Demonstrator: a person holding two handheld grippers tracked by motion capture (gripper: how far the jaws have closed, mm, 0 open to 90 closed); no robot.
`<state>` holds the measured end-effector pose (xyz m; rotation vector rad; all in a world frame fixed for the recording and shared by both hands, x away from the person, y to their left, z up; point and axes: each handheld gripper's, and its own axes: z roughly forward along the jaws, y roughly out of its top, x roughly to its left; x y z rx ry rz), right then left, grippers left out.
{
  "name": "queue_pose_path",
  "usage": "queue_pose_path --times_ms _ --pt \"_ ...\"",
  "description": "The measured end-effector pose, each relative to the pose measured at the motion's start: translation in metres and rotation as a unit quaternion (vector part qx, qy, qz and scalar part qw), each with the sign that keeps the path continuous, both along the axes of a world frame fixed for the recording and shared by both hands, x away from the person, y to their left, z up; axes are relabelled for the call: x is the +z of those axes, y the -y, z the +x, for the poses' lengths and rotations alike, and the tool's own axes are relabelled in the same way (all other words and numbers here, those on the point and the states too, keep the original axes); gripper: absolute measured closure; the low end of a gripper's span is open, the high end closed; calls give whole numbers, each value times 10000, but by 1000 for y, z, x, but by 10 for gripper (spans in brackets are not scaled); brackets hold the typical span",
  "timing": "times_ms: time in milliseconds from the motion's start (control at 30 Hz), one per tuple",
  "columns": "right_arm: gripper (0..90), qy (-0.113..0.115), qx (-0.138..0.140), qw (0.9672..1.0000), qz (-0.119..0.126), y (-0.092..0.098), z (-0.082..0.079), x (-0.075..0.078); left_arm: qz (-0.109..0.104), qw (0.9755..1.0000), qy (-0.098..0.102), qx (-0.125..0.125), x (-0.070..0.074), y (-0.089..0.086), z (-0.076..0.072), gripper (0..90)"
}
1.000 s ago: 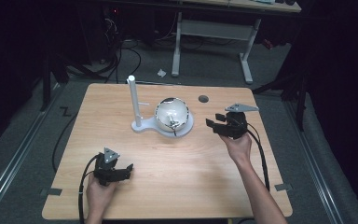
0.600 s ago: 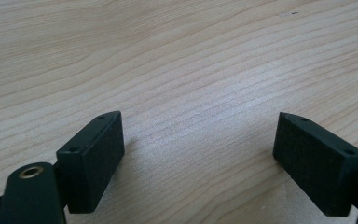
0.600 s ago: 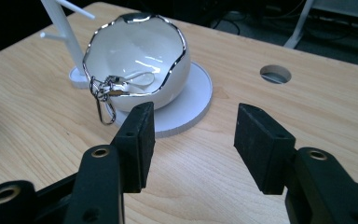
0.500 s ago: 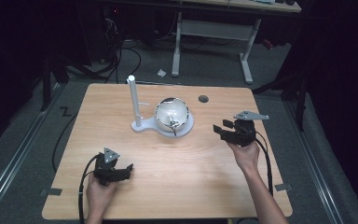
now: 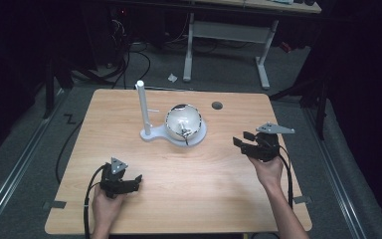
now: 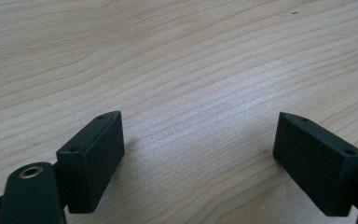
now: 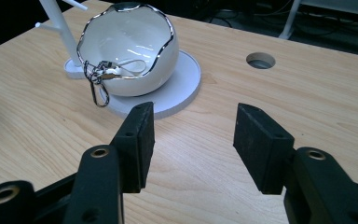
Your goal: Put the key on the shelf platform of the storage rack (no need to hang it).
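Observation:
A white egg-shaped bowl with a silver rim sits on the round base of a white stand at mid-table; a thin post rises at its left. A metal ring with a wire loop hangs over the bowl's rim. My right gripper hovers to the right of the bowl, jaws open and pointing at it, nothing between them. My left gripper rests near the front left, open over bare wood.
The wooden table has a round cable hole behind the bowl, also seen in the right gripper view. Cables and the legs of another desk lie on the dark floor beyond the far edge.
My right gripper has drawn away from the bowl, to the right and slightly toward the near edge, still open. The left gripper has stayed put.

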<state>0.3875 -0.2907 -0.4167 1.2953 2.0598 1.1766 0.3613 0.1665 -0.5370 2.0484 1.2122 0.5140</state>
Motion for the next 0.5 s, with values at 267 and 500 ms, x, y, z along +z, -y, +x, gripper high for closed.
queue_pose_path --times_ms 267,500 --pt "489 -77 -96 9999 66 10 -8 -6 3 10000 -6 -4 0 0 0 168" --pt "506 -99 -77 9997 186 16 -23 -14 1 10000 -6 -5 0 0 0 168"
